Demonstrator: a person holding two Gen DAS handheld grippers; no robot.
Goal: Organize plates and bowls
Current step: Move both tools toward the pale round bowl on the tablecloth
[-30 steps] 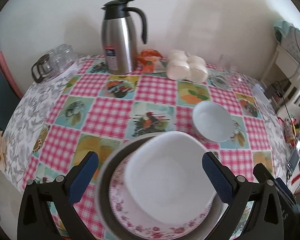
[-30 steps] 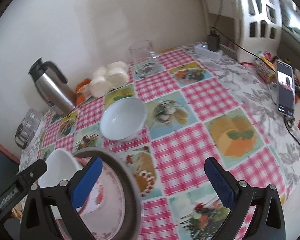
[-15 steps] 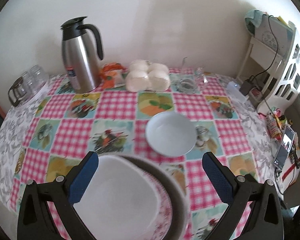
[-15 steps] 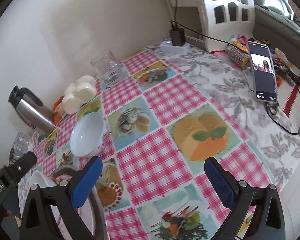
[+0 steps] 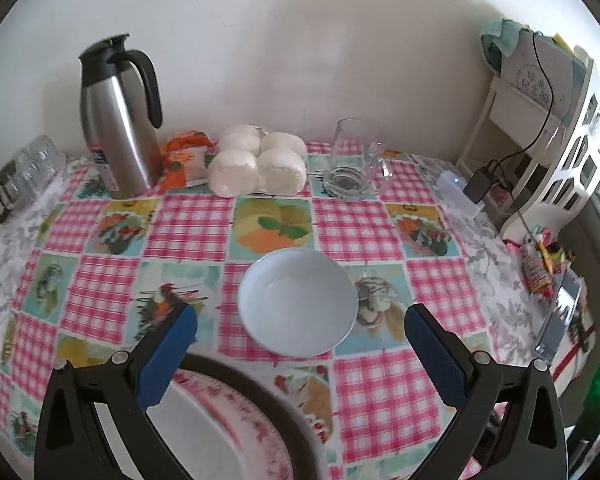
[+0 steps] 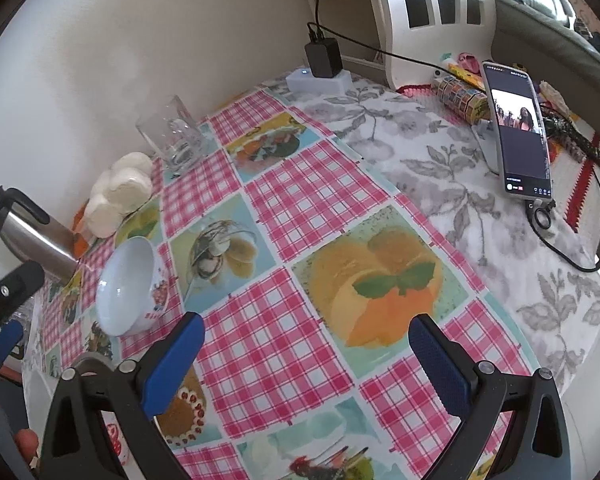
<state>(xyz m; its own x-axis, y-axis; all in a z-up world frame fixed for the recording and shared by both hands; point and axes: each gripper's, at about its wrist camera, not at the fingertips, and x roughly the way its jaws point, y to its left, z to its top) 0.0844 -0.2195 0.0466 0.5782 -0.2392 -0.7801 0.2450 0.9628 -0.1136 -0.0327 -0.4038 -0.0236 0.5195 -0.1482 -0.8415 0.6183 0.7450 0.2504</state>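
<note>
Left wrist view. Left gripper (image 5: 300,336) spread wide, holding nothing, 2 blue pads (image 5: 168,356) flanking open air. White bowl (image 5: 298,300) upright on the checked tablecloth (image 5: 356,224), centred ahead between the pads, touching neither. Floral-rimmed plate (image 5: 236,420) nested in a dark outer dish (image 5: 276,400) at the bottom edge, partly under the left pad, just beside the bowl but apart. Steel jug (image 5: 118,120), pack of white rounds (image 5: 258,166) and glass mug (image 5: 356,160) lined up along the wall, well clear.

Likely trouble here: a thin, smooth rim and a rounded wall, so a shallow pinch could slip or tip the bowl onto the plate edge. Descending with the left pad low risks striking the dish rim, given how close that pad sits above it.

Right wrist view. Right gripper (image 6: 306,356) also wide and empty, hanging over bare cloth. Same bowl (image 6: 128,284) off to the left, painted motif on its outer wall, looking tilted only through lens warp. Left tool's body visible at the far left edge. Phone (image 6: 518,132) propped on the grey floral cloth with a cable trailing toward the table edge.

Risks here: 2 tools converging on 1 bowl could collide; a sweep rightward could snag the cable and drag the phone.
</note>
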